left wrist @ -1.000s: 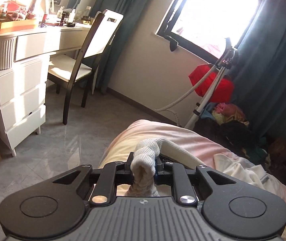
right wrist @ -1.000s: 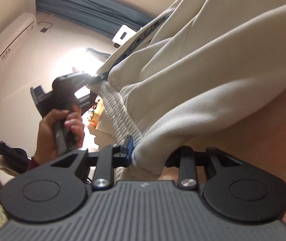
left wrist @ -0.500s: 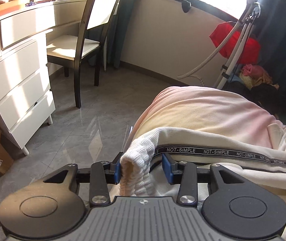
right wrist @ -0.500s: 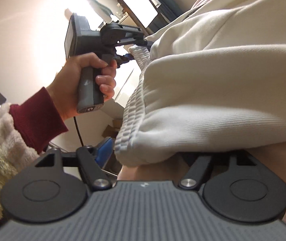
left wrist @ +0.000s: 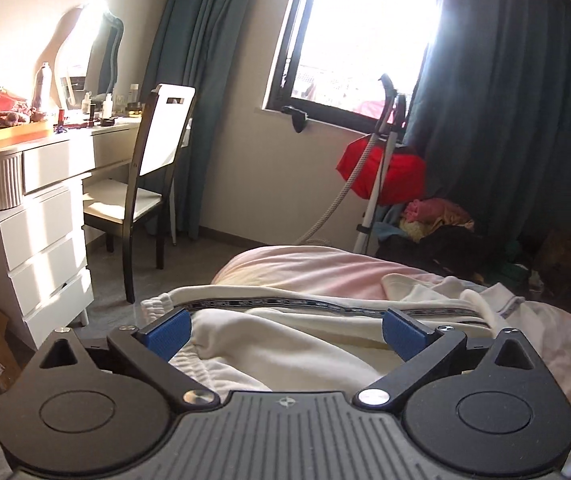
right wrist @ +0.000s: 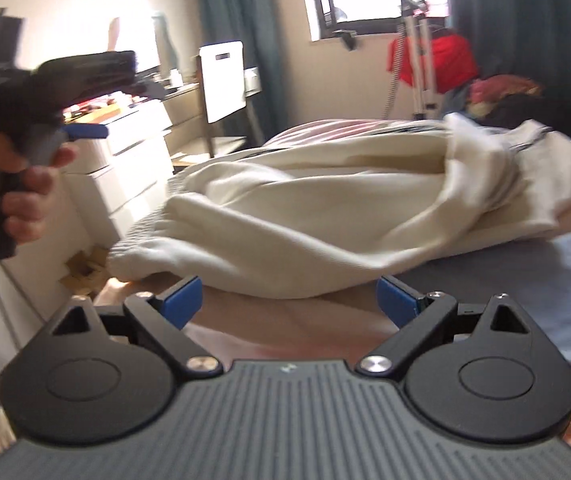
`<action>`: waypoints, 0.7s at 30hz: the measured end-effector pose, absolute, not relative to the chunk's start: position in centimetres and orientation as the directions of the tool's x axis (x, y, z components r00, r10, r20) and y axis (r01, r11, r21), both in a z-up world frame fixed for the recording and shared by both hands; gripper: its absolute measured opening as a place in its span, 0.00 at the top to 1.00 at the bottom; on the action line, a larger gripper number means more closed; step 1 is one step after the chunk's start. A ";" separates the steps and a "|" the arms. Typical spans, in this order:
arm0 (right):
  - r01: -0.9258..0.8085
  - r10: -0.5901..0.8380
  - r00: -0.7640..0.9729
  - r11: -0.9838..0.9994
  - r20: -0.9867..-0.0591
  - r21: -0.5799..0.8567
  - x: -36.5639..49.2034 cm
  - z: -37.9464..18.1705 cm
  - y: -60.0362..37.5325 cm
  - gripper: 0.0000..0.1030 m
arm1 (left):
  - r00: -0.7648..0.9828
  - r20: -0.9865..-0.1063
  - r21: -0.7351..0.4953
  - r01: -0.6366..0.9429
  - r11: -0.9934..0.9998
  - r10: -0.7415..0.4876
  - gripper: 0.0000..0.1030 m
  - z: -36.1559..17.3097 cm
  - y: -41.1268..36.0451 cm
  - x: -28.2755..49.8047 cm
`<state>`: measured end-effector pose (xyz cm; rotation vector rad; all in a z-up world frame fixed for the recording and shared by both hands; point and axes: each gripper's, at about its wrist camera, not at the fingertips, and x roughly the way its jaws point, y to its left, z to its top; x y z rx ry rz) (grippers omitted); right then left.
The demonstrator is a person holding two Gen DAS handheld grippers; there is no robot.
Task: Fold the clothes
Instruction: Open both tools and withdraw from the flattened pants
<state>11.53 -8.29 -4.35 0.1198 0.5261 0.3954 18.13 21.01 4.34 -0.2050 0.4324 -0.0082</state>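
Note:
Cream sweatpants (left wrist: 285,344) with a ribbed waistband and a black lettered side stripe lie on the pink bed. My left gripper (left wrist: 285,330) is open, its blue pads spread wide just above the waistband end, holding nothing. In the right wrist view the same sweatpants (right wrist: 305,216) lie bunched across the bed. My right gripper (right wrist: 289,300) is open and empty, its pads either side of the garment's near edge. The left gripper (right wrist: 85,131), held in a hand, shows blurred at the left of the right wrist view.
A white dresser (left wrist: 41,240) and a dark chair (left wrist: 145,184) stand left of the bed. A garment steamer (left wrist: 381,160) with a red cloth, and a heap of clothes (left wrist: 441,220), stand under the window. More pale cloth (left wrist: 501,304) lies at the right on the bed.
Both grippers have opened and let go of the sweatpants' waistband. The sweatpants now rest on the bed. Both grippers have pulled back and levelled out.

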 end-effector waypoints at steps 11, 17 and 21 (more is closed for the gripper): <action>-0.188 0.215 0.935 0.975 -0.283 0.118 2.2 -0.6 -20.5 0.07 | 0.927 -0.350 -0.182 0.074 0.981 -0.135 0.00 2.7 5.1 3.2; -0.167 0.214 0.949 0.964 -0.230 0.207 0.0 0.3 -23.2 0.07 | 0.923 -0.345 -0.137 0.131 0.982 -0.171 0.00 -0.3 2.8 1.2; -0.147 0.196 0.960 0.961 -0.202 0.233 -0.2 0.8 -23.7 0.07 | 0.906 -0.378 -0.114 0.156 0.981 -0.188 0.00 -1.6 2.6 1.8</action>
